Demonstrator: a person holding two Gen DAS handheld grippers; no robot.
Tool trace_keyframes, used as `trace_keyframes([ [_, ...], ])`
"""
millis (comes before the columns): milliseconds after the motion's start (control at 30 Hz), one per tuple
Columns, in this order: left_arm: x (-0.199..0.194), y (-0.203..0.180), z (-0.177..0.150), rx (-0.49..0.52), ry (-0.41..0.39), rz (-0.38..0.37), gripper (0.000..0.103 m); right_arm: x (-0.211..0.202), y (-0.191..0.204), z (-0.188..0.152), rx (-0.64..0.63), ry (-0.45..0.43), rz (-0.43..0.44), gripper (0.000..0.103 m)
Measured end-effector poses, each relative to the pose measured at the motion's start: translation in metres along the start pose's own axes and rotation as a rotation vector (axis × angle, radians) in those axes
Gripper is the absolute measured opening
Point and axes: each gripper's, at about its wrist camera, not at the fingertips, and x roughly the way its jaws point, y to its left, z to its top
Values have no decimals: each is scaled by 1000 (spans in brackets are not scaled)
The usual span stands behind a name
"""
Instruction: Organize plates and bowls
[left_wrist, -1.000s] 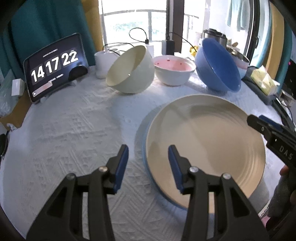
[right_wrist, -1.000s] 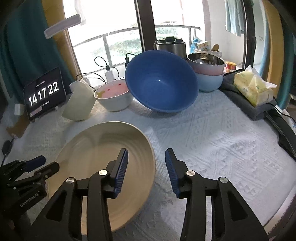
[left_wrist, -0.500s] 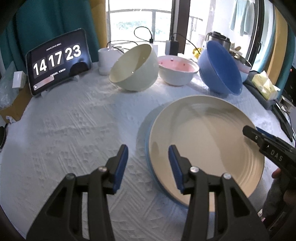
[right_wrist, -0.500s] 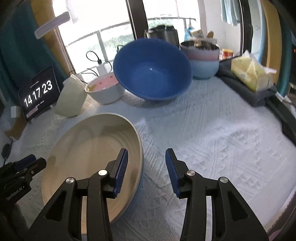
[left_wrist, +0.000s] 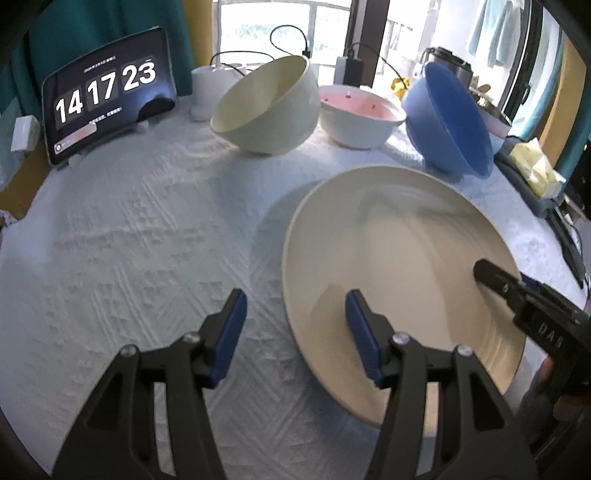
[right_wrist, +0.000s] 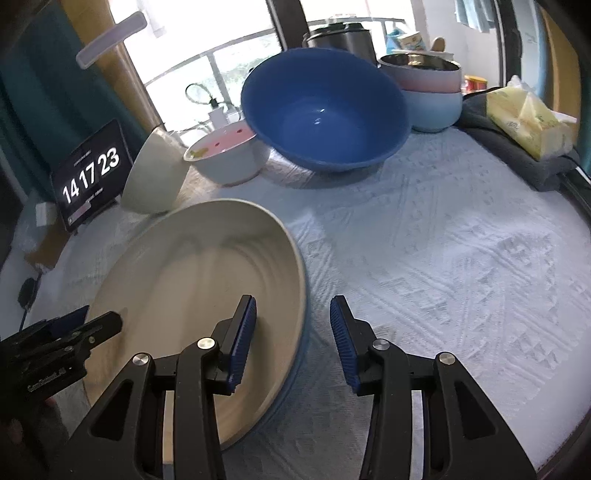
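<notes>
A large cream plate (left_wrist: 399, 258) with a blue edge under its rim (right_wrist: 295, 362) lies on the white cloth. My left gripper (left_wrist: 295, 328) straddles its left rim. Its jaws are opening, one finger (left_wrist: 360, 328) over the plate and the other over the cloth, pads clear of the rim. My right gripper (right_wrist: 291, 336) stands open astride the opposite rim, and shows in the left wrist view as a dark tip (left_wrist: 517, 291). Behind stand a tilted cream bowl (left_wrist: 266, 107), a white bowl with a pink inside (left_wrist: 358, 118) and a big blue bowl (right_wrist: 325, 114).
A stack of bowls (right_wrist: 428, 92) with a steel one on top stands at the back right. A tissue pack (right_wrist: 524, 118) lies on a dark cloth (right_wrist: 517, 158) at the right edge. A tablet clock (left_wrist: 107, 92) leans at the back left. Cables and a cooker (right_wrist: 340, 37) line the window.
My left gripper's jaws have spread wider across the plate's rim. My right gripper has sunk closer to the plate, and its left finger is now over the plate's inside.
</notes>
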Motion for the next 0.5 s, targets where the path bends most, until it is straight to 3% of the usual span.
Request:
trace_keyframes([
  [233, 1, -13, -2, 53, -13, -53, 56, 3, 4, 2, -22, 12, 27, 43],
  [500, 0, -17, -2, 68, -27, -40, 55, 3, 3, 2, -16, 10, 24, 42],
])
